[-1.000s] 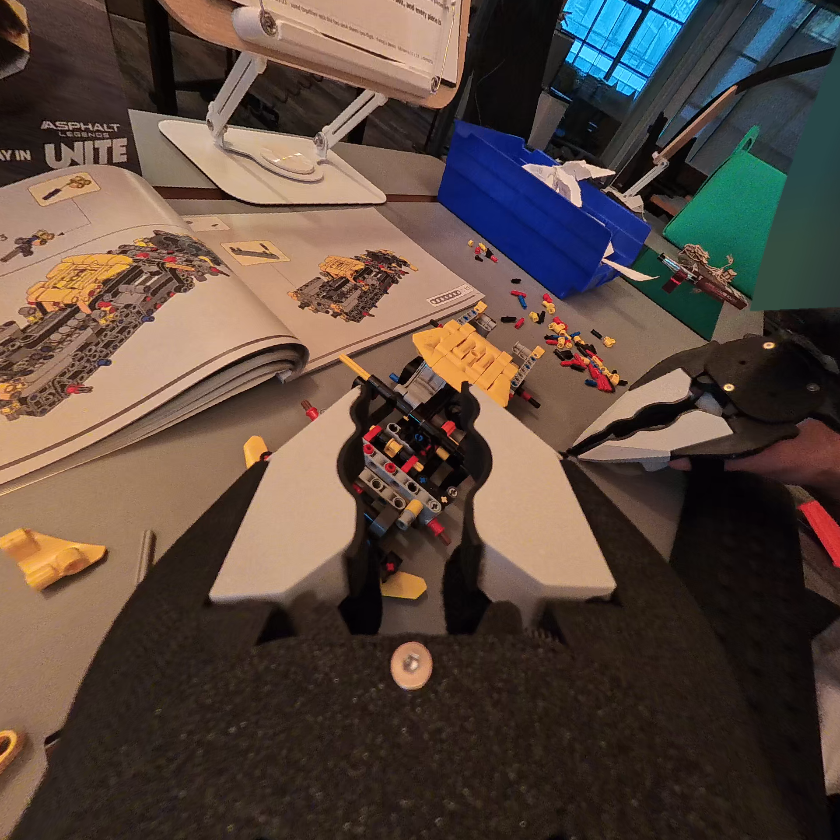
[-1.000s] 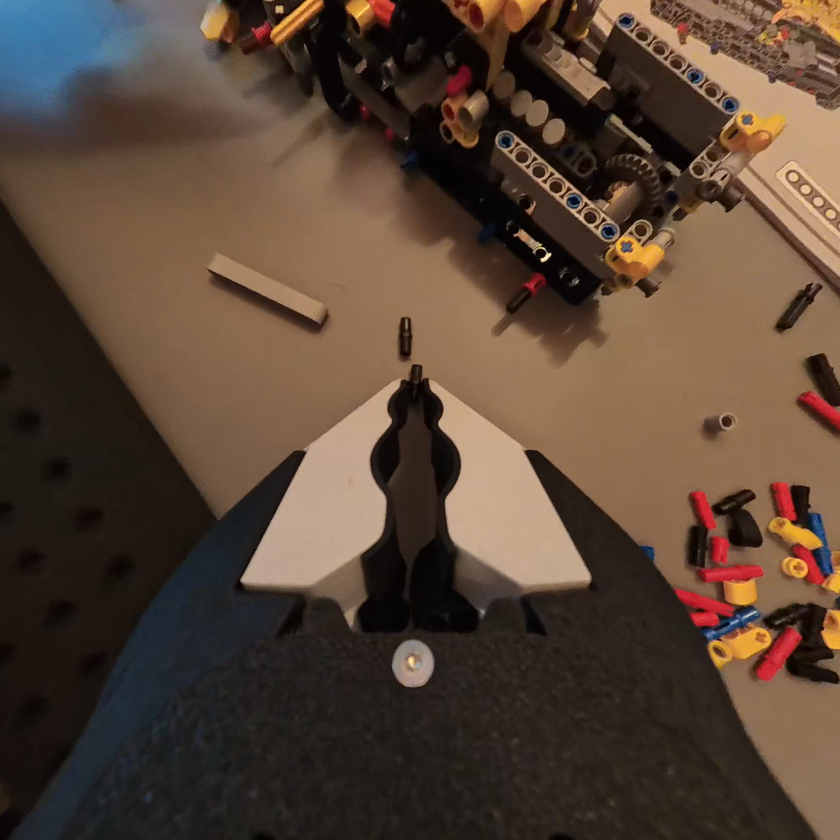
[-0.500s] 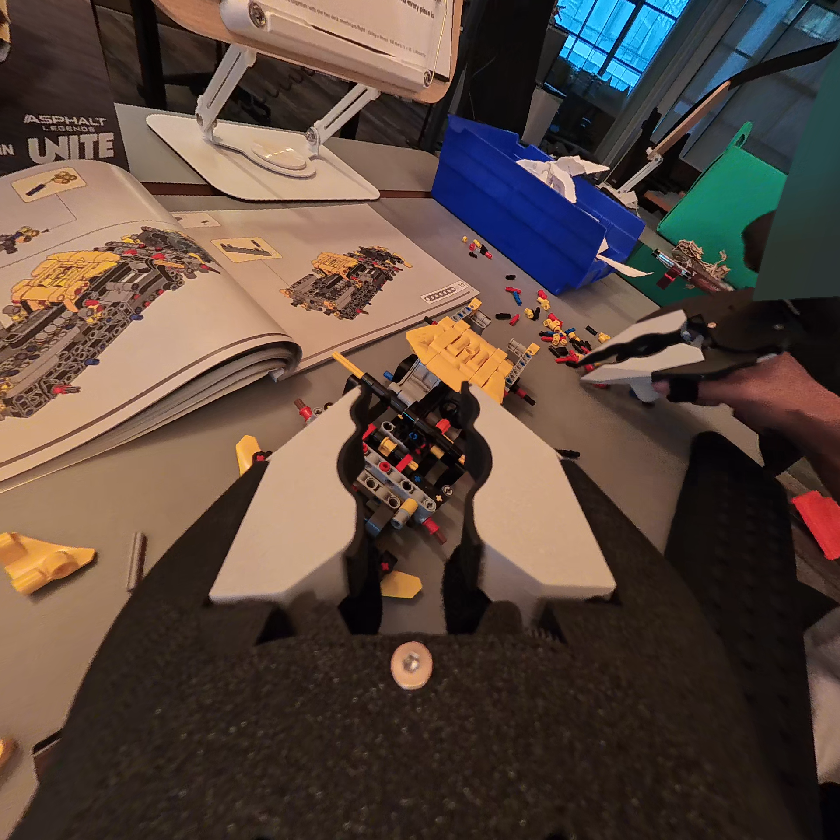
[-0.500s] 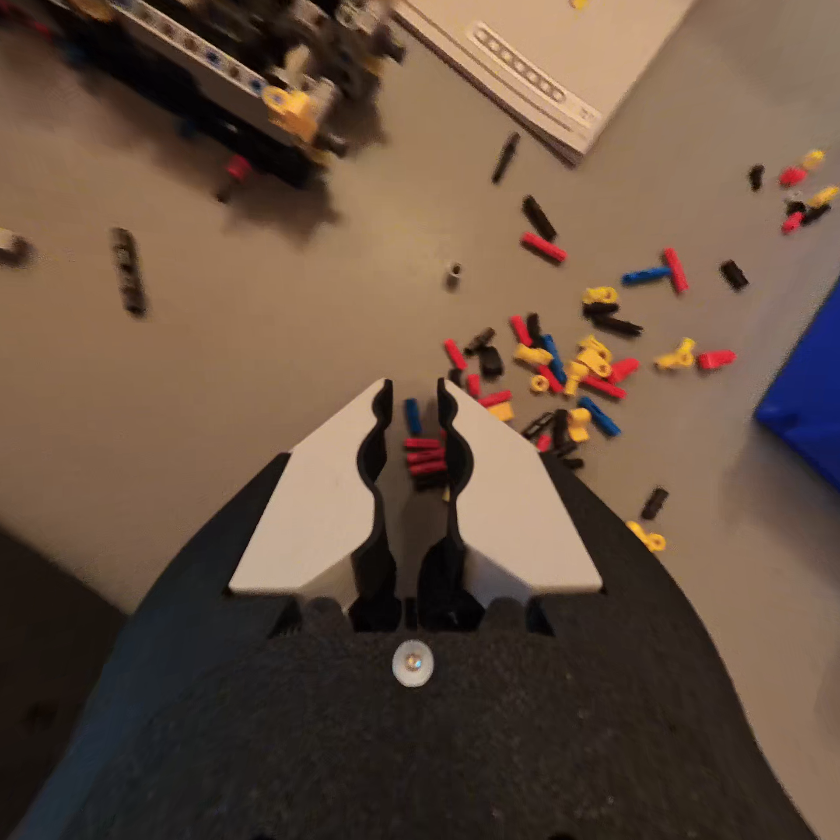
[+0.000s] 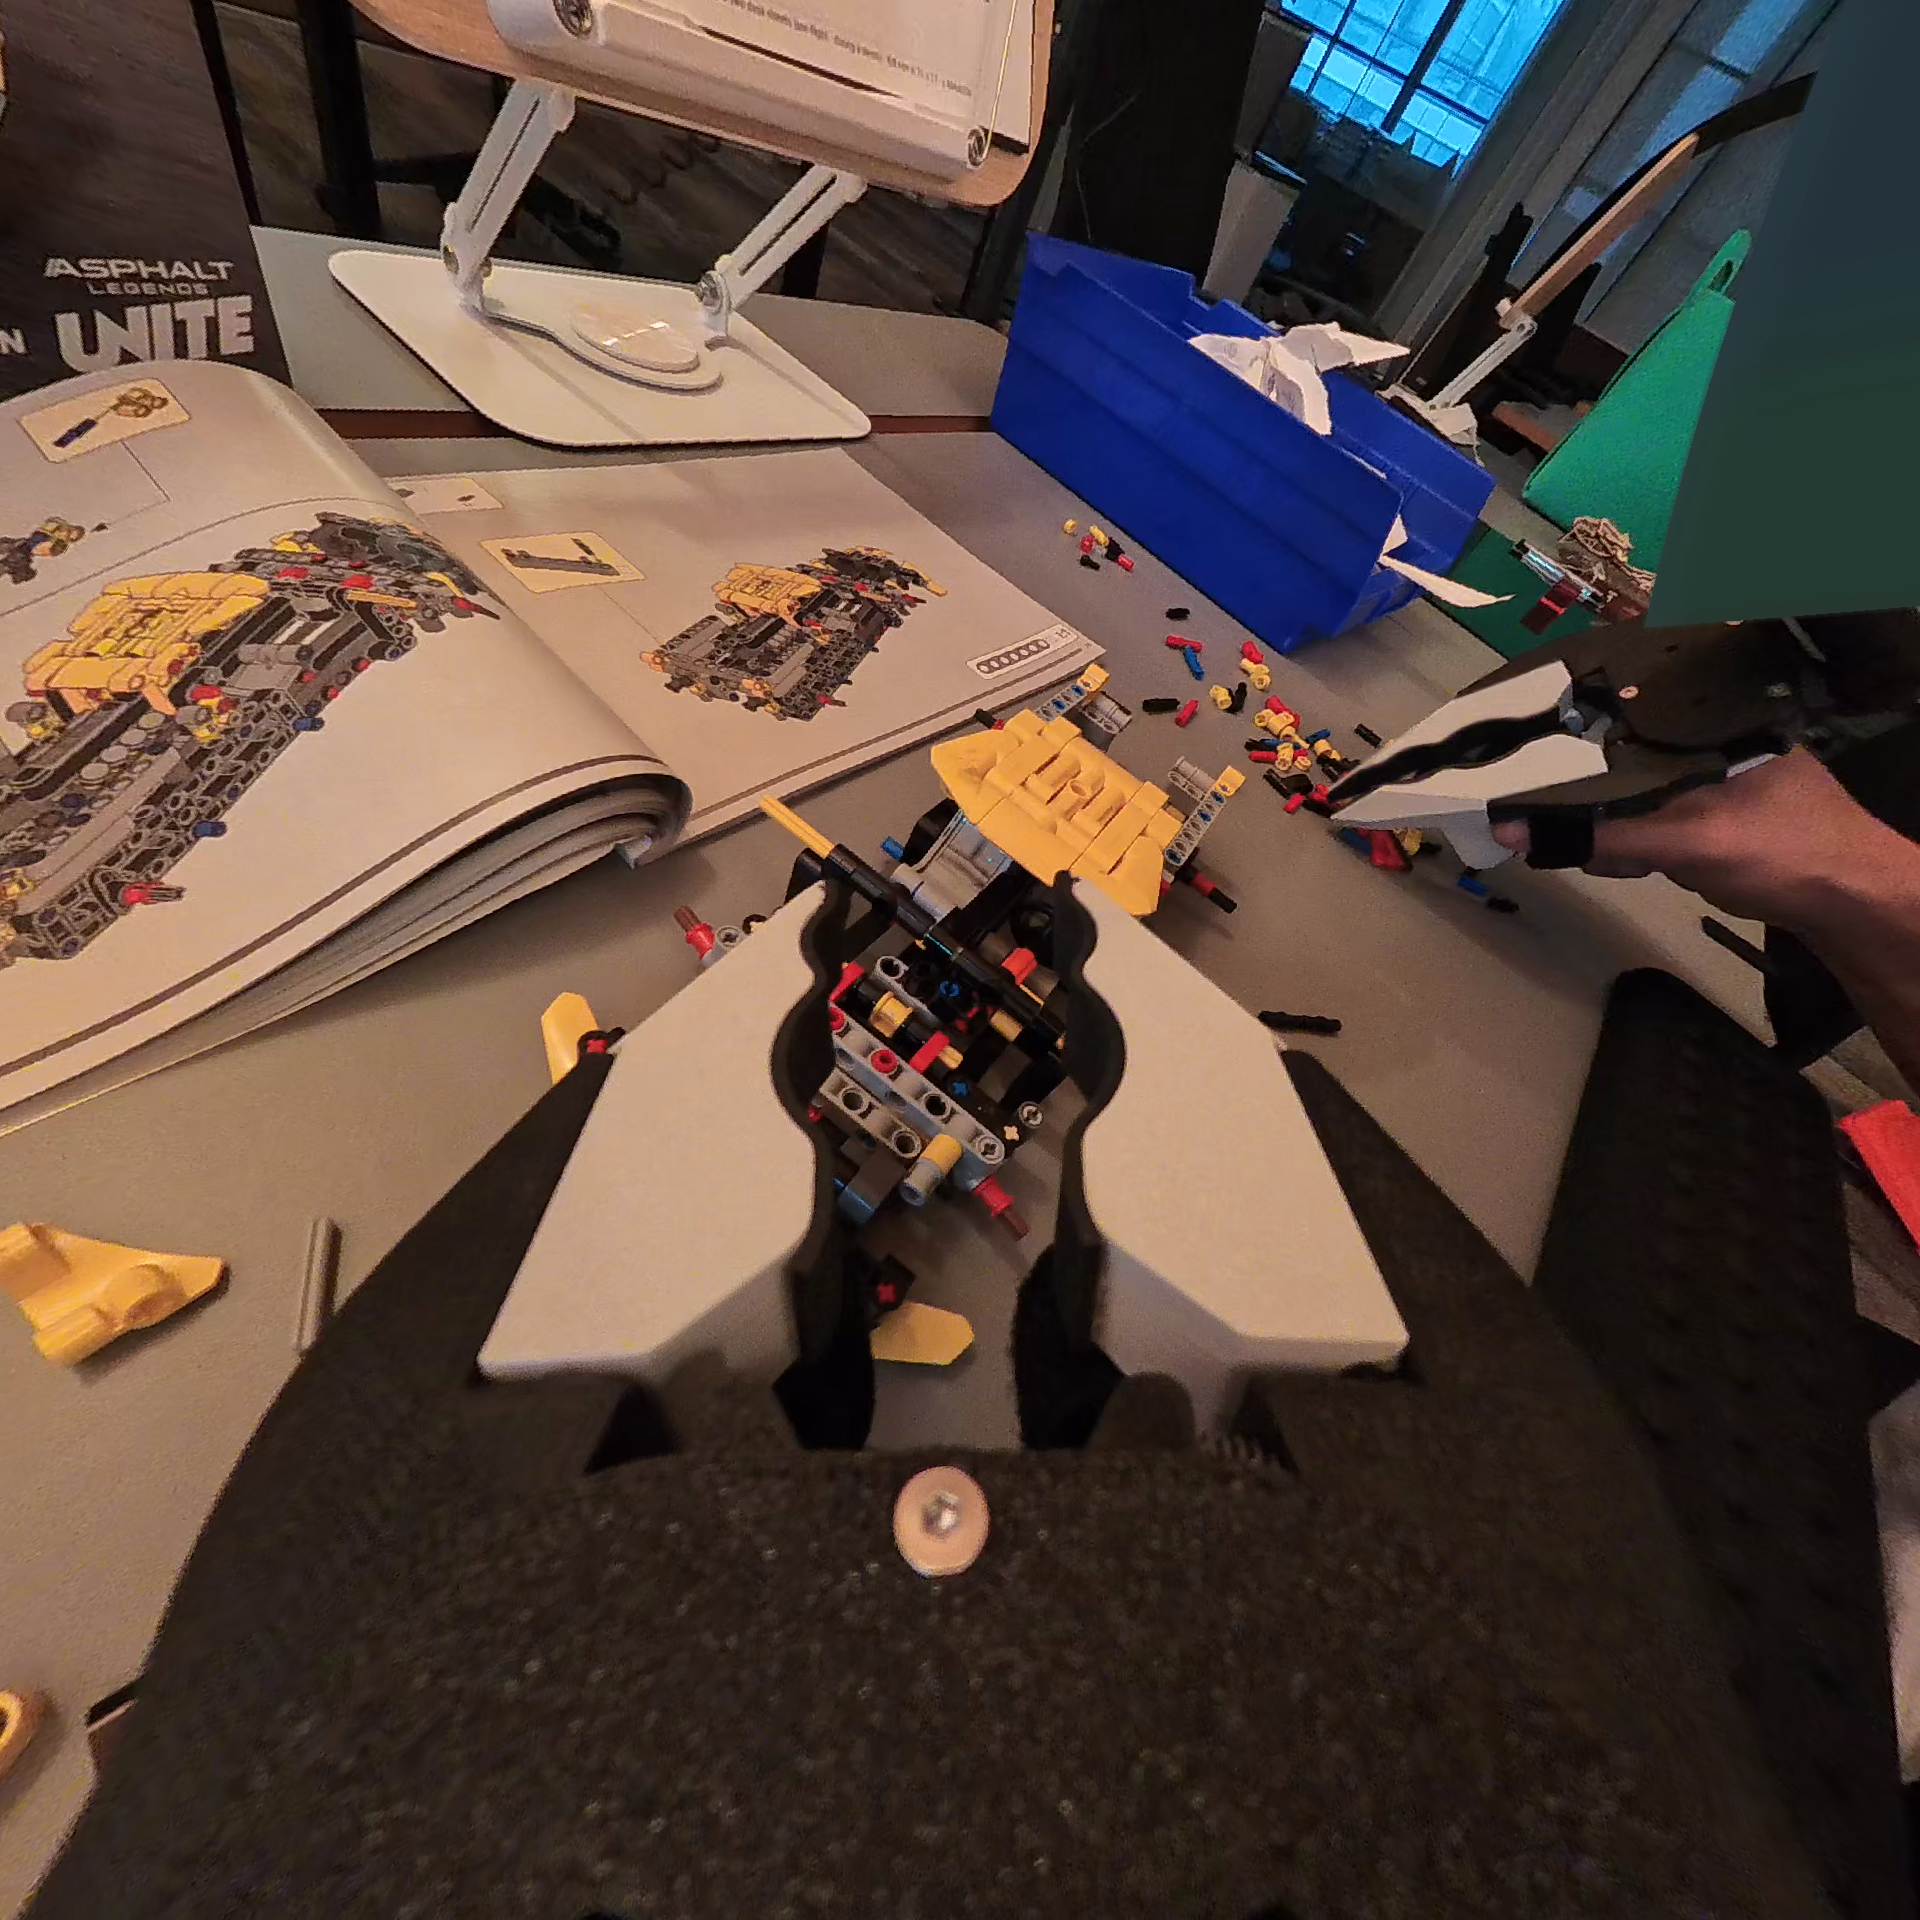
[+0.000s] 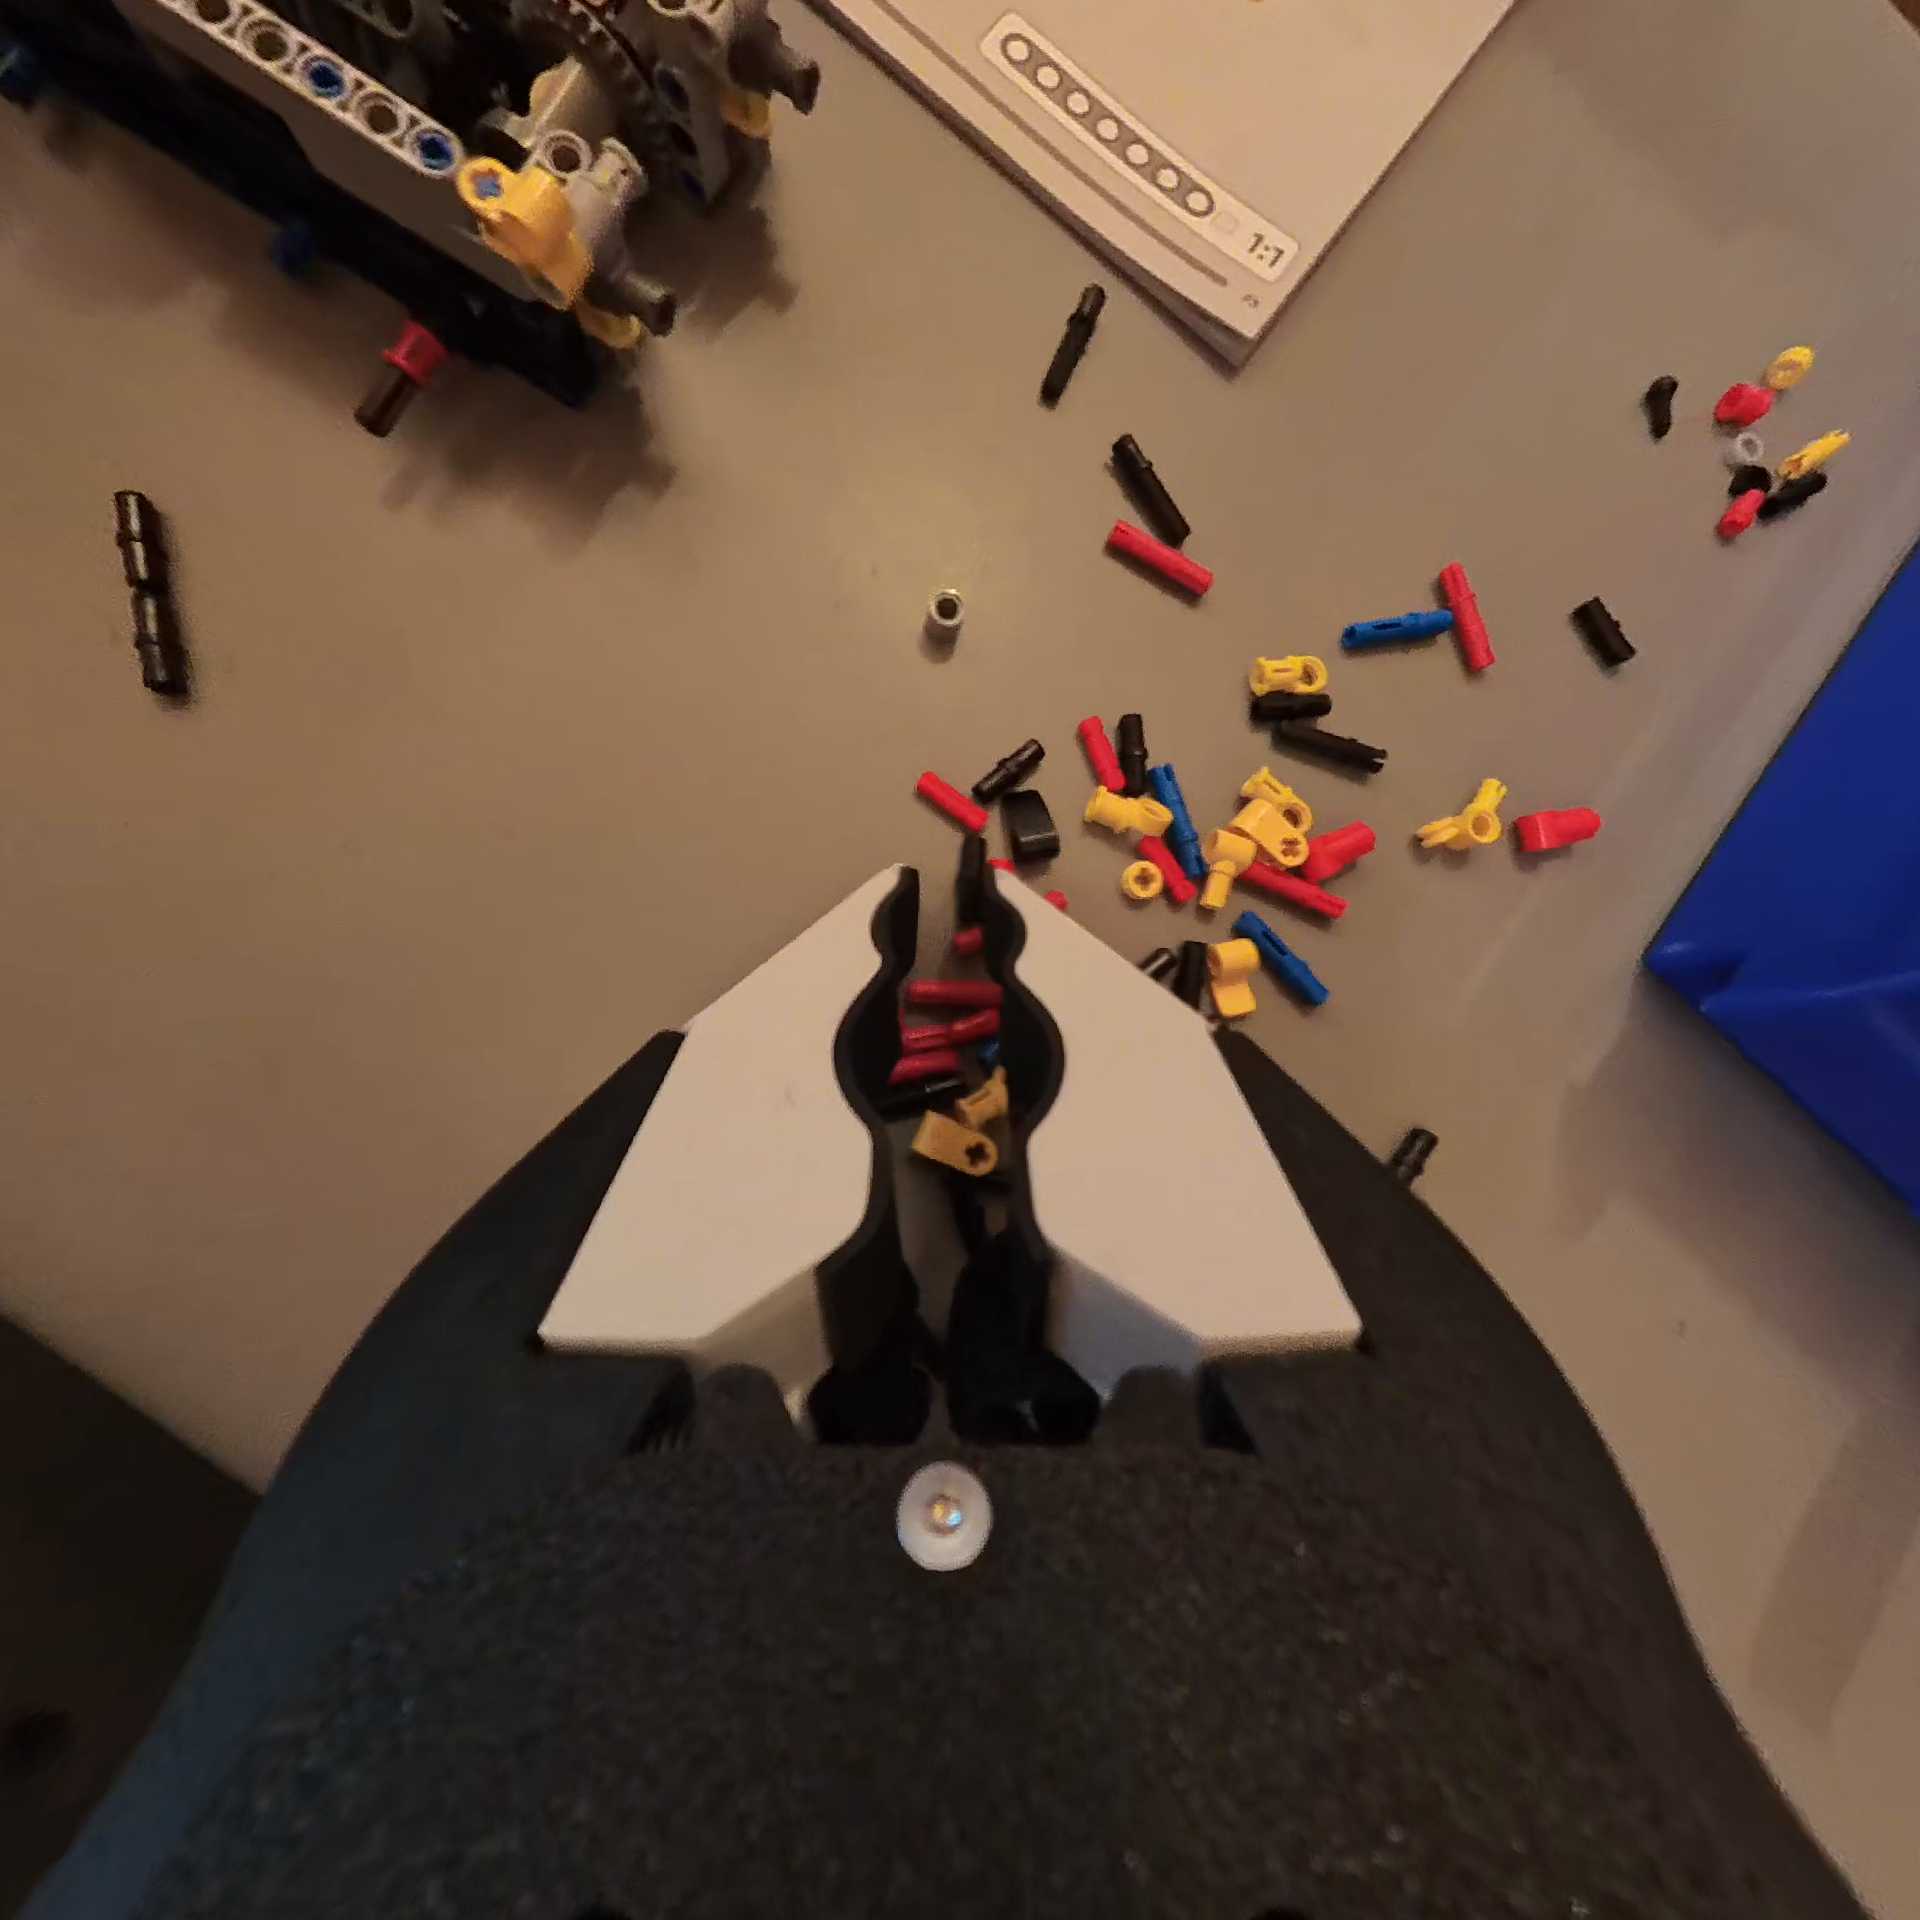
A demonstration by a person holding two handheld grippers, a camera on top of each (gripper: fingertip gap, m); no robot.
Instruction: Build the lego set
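Observation:
The half-built Lego vehicle (image 5: 935, 1060), black and grey with a yellow nose, rests on the grey table. My left gripper (image 5: 940, 899) is shut on its rear frame, one finger on each side. The vehicle's front end also shows in the right wrist view (image 6: 416, 135). My right gripper (image 6: 951, 883) hangs low over a pile of small red, black, yellow and blue pins (image 6: 1247, 831). Its jaws stand narrowly open with a black pin (image 6: 971, 862) between the tips, close to the right finger. It also shows in the left wrist view (image 5: 1340, 805), to the right of the vehicle.
The open instruction book (image 5: 312, 644) lies left of the vehicle, and its corner shows in the right wrist view (image 6: 1143, 125). A blue bin (image 5: 1195, 457) stands behind the pile. A white stand (image 5: 603, 343) is at the back. A yellow panel (image 5: 94, 1288) and a long black connector (image 6: 151, 592) lie loose. The grippers' ends are close to 30 cm from one another.
My right gripper let go of the black pin it held near the vehicle, swung right to the pile, opened, then dropped lower with narrower jaws. My left gripper stayed on the vehicle.

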